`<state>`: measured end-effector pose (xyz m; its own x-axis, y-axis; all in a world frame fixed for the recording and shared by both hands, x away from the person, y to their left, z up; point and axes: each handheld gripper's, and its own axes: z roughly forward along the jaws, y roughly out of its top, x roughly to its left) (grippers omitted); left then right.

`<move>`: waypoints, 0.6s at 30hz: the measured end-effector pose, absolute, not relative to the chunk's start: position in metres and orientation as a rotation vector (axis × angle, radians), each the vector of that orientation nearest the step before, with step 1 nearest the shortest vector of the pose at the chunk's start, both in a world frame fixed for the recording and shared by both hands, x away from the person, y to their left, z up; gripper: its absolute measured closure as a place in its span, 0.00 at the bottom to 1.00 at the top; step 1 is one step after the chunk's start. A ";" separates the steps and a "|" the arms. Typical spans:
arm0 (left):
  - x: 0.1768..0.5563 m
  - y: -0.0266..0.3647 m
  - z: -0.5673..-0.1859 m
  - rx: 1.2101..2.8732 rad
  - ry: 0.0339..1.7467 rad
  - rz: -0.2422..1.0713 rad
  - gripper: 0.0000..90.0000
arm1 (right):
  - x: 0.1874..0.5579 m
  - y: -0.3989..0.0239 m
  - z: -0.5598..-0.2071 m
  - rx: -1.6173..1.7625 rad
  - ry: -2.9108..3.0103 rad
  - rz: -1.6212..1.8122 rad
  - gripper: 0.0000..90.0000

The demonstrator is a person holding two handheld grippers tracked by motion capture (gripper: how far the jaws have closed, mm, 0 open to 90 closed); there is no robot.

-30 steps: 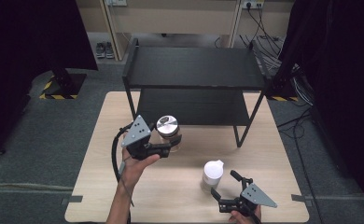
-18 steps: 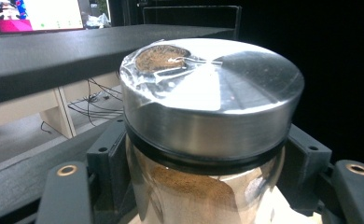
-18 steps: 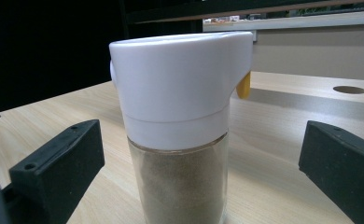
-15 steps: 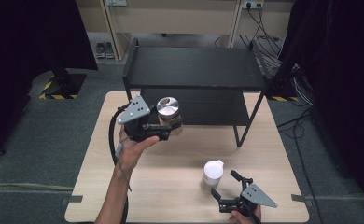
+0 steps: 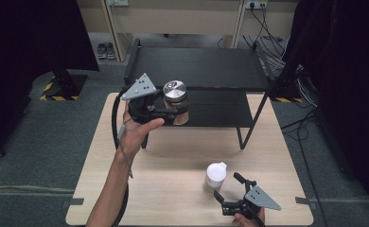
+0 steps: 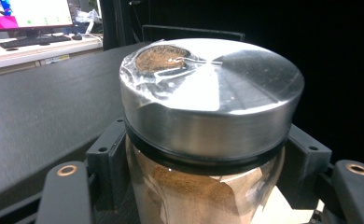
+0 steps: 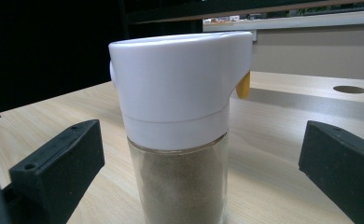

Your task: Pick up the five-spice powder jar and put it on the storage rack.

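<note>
A glass jar [image 5: 175, 97] of brown powder with a shiny metal lid [image 6: 208, 93] hangs in the air at the front left corner of the black shelf rack [image 5: 197, 66], about level with its top. My left gripper [image 5: 175, 112] is shut on the jar's glass just under the lid, a pad [image 6: 108, 156] on each side. On the table stands a white-capped shaker [image 5: 215, 174] of tan powder [image 7: 180, 186] with a small yellow tab. My right gripper [image 5: 226, 185] is open just in front of the shaker, one finger [image 7: 59, 158] on each side and not touching.
The two-level black rack stands on the far half of the light wooden table [image 5: 163, 189]; its front right leg [image 5: 253, 120] comes down near the shaker. A monitor and desk [image 6: 26, 18] lie beyond the rack. Grey floor surrounds the table.
My left gripper has lifted the jar off the table and carried it up and toward the rack's top. The right gripper and the shaker have not moved.
</note>
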<state>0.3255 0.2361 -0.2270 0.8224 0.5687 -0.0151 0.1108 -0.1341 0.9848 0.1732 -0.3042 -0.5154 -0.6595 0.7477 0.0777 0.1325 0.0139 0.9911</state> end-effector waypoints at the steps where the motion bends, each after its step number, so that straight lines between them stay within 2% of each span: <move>1: 0.326 0.236 -0.224 1.681 0.535 0.428 0.34 | 0.173 -0.304 -0.516 0.895 1.817 1.690 0.00; 18: 0.337 0.231 -0.184 1.707 0.552 0.465 0.34 | 0.174 -0.304 -0.516 0.897 1.819 1.692 0.00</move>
